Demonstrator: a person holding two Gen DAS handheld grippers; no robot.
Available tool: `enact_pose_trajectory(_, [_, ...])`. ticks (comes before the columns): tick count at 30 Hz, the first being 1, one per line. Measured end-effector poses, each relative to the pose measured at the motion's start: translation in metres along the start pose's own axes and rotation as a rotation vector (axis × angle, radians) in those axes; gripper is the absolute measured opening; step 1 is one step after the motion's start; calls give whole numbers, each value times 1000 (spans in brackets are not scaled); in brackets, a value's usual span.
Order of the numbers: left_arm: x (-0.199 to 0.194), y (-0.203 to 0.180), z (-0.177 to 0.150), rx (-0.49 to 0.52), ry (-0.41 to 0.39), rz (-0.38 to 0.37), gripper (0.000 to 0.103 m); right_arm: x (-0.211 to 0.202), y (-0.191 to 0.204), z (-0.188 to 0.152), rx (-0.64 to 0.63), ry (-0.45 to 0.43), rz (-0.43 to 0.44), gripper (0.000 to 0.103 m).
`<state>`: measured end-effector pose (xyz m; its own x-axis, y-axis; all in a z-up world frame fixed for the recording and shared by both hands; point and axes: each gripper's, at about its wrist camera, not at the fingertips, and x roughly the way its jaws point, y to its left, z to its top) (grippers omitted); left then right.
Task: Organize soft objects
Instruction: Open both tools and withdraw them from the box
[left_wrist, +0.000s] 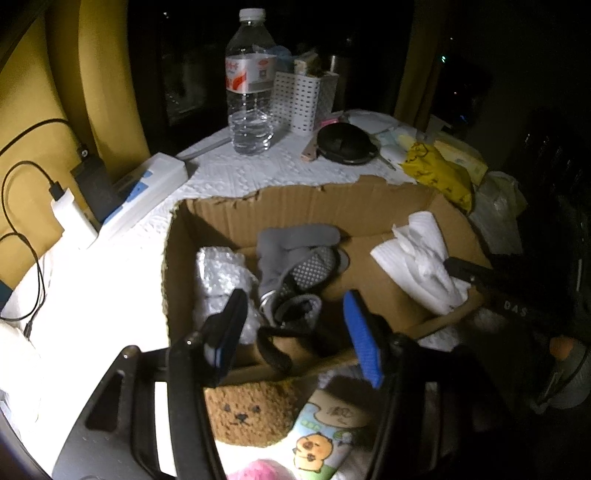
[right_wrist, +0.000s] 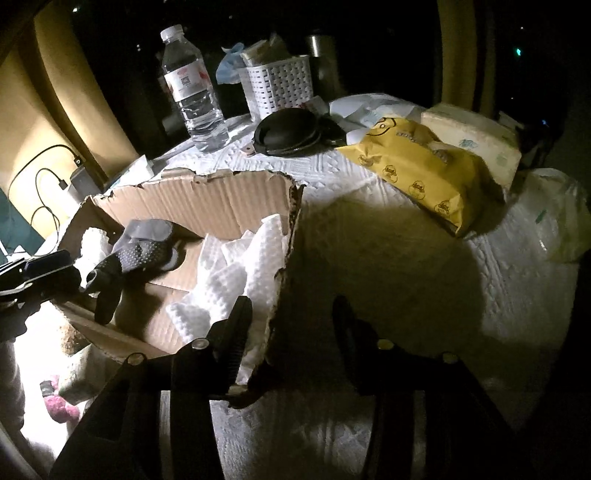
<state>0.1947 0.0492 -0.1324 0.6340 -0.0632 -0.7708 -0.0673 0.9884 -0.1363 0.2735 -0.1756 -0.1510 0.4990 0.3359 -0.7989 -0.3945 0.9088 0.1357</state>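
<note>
On the bench (right_wrist: 369, 229), covered in white embossed paper, a torn cardboard box (left_wrist: 295, 206) sits in front of both my grippers. Left wrist view: my left gripper (left_wrist: 295, 328) hangs over the box's near edge, fingers apart, nothing between them. Directly beyond it in the box lie grey dotted gloves (left_wrist: 299, 266), with a bubble wrap bundle (left_wrist: 218, 273) to their left and crumpled white paper towel (left_wrist: 417, 254) at the right wall. Only this view shows what lies outside the box, below the left gripper: a brown bear plush (left_wrist: 247, 413), a printed cartoon cloth (left_wrist: 325, 435), and something pink (left_wrist: 258, 470) at the frame bottom.

Right wrist view: my right gripper (right_wrist: 291, 332) straddles the box's torn right wall, fingers apart, left finger inside touching or just beside the paper towel; I cannot tell which. This view alone shows the yellow packet (right_wrist: 424, 173) clearly, well apart to the right, past a water bottle (right_wrist: 192, 92), white basket (right_wrist: 277, 81) and black round case (right_wrist: 291, 133).
</note>
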Motion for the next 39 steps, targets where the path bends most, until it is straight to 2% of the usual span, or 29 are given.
enact_pose_trajectory(13, [-24,-10,-9,10,-32,-17,59,-43,16,-2,-8,-58,17,49])
enact_pose_trajectory(18, [-36,-10,-16,2,-45,-30,67,-57,26,-7,-15,-71,25,50])
enact_pose_trajectory(21, [-43,-9,-20,-1,-53,-34,69,-66,31,-11,-15,-75,39,58])
enact_pose_trajectory(34, [-77,-5,-47,-1,-80,-55,72,-97,67,-34,-56,-96,63,61])
enact_pose_trajectory(39, [-87,1,-58,-3,-85,-43,72,-104,79,-44,-69,-97,74,70])
